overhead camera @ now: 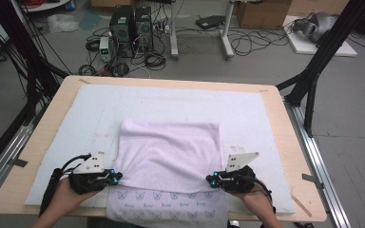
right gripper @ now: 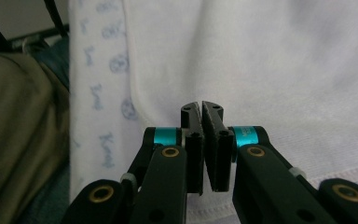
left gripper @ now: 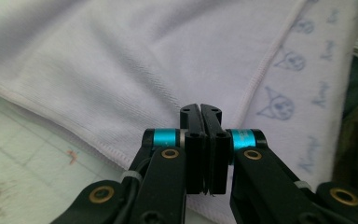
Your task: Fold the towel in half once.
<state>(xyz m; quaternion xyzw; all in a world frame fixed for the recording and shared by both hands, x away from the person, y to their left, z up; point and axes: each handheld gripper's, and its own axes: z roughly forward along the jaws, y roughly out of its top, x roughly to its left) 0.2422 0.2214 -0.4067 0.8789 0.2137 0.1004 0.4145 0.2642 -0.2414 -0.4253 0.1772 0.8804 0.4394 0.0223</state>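
A: Where is the towel (overhead camera: 168, 156)?
B: On the white mat (overhead camera: 95, 114) that covers the tabletop (overhead camera: 292, 142), near the person's edge. It is folded over itself. A strip printed with small blue faces lies along the near edge and hangs off the tabletop, so its lower part is cut off in the high view.

A: And the left claw (overhead camera: 115, 177)?
B: At the towel's left edge, near the fold's corner. In the left gripper view (left gripper: 200, 112) its jaws stand together, tips over the stitched hem. Whether any cloth is pinched between them I cannot tell; the jaws hide that spot.

A: The right claw (overhead camera: 211, 180)?
B: At the right edge, level with the left one. In the right gripper view (right gripper: 201, 108) the jaws meet low down, with a thin gap at the tips. The hem runs beneath them. Again the contact point is hidden.

A: Anything else unclear?
B: Dark olive cloth fills one side of the right gripper view, blurred; I cannot say what it is.
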